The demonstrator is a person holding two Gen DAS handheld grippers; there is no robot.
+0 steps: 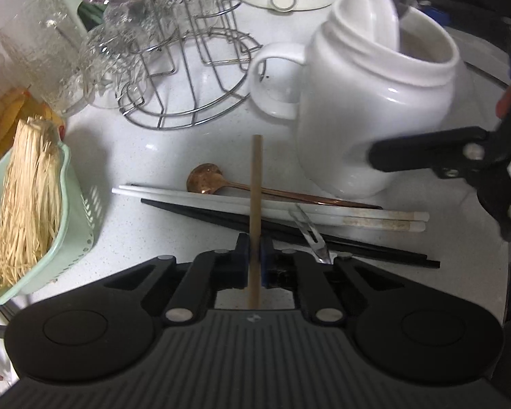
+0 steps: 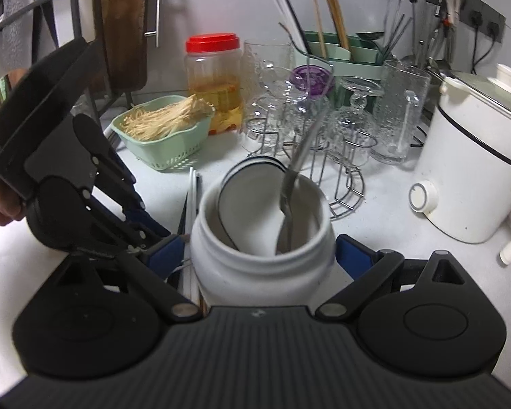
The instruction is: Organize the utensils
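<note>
L hand-held gripper (image 1: pixel 254 259) clamps wooden chopstick (image 1: pixel 256 184) lengthwise, tip pointing fwd; R hand-held gripper (image 2: pixel 260 255) open round jug (image 2: pixel 260 238).

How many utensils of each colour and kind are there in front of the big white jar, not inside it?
White chopsticks: 2
Black chopsticks: 2
Wooden chopstick: 1
Copper spoon: 1
Clear fork: 1
Total: 7
</note>
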